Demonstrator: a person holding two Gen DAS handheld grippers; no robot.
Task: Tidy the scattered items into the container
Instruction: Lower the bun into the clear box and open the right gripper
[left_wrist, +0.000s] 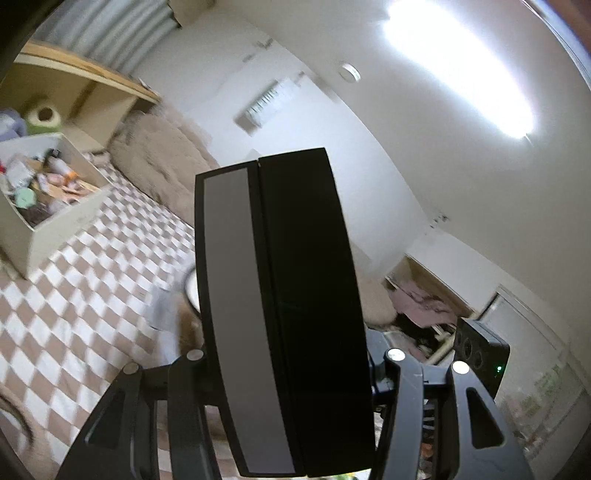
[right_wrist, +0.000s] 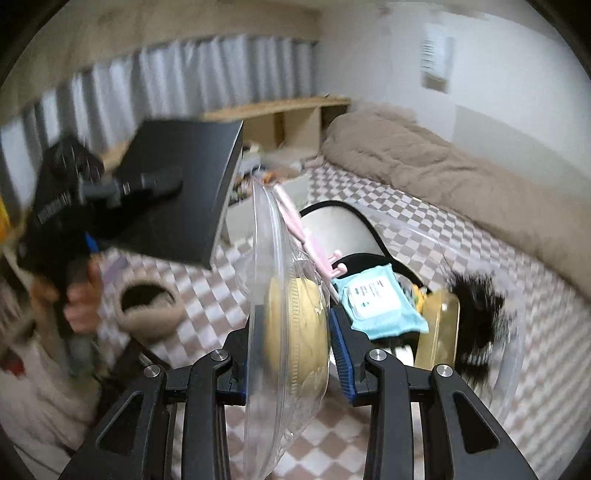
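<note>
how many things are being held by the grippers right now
2. The left gripper is clamped on a flat black box, raised above the checkered bed. The right gripper pinches a clear plastic bag with a yellow item inside.

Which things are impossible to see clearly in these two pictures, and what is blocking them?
- Left wrist view: the black box held in the left gripper hides the bed behind it.
- Left wrist view: items in the beige container are blurred and small.
- Right wrist view: the clear bag in the right gripper blurs its yellow contents.
- Right wrist view: the black tuft is motion-blurred.
</note>
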